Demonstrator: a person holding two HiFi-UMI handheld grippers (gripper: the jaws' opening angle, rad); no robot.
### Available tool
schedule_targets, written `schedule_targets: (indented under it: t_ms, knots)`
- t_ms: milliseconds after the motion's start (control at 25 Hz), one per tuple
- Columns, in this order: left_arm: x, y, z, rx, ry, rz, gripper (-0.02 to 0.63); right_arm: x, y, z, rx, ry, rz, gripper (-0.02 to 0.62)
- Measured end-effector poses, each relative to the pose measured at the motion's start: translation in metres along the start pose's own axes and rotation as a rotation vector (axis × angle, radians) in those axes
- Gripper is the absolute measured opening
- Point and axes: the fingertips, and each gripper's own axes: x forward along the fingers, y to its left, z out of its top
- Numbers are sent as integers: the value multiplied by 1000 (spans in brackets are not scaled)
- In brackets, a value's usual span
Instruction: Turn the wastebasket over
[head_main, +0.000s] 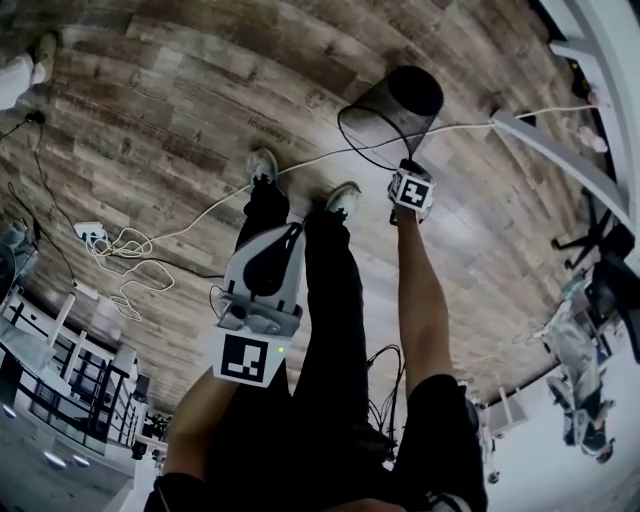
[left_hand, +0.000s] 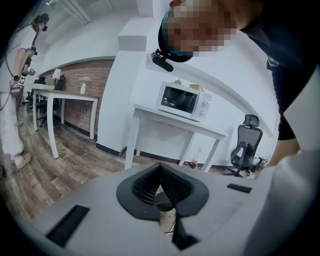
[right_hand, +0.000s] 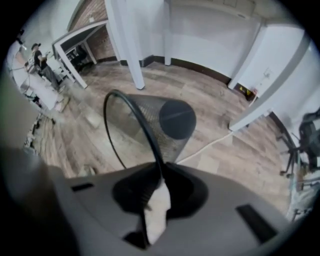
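The black wire-mesh wastebasket (head_main: 395, 110) is tipped on the wooden floor, its solid bottom pointing up and away and its open rim towards me. My right gripper (head_main: 405, 168) points down at the end of an outstretched arm. In the right gripper view the right gripper (right_hand: 161, 175) is shut on the thin black rim of the wastebasket (right_hand: 160, 125), which runs up from between the jaws. My left gripper (head_main: 285, 240) is held by my left thigh, far from the basket. In its own view the left gripper (left_hand: 160, 167) has its jaws together with nothing between them.
A white cable (head_main: 300, 165) crosses the floor just under the basket. A power strip with tangled cords (head_main: 95, 232) lies to the left. White table legs (head_main: 550, 140) stand to the right. My shoes (head_main: 262, 165) are close to the basket. Another person (left_hand: 15, 100) stands far off.
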Motion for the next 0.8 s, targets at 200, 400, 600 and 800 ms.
schedule_targets:
  t_ms: [200,400,600,800]
  knots:
    - [-5,-1,0,-7,0,4,35,-11,-7,8,51,-13,0,60]
    - [-6,-2,2,-10,-3,2,35,-15,-6,15,105,-27,36,58]
    - [-5,3,5,-12,-4,7,35,-19,-3,21,191,-20,85,58]
    - [-5,5,6,-16,-4,9,35,-24,4,21,289,-7,146,58]
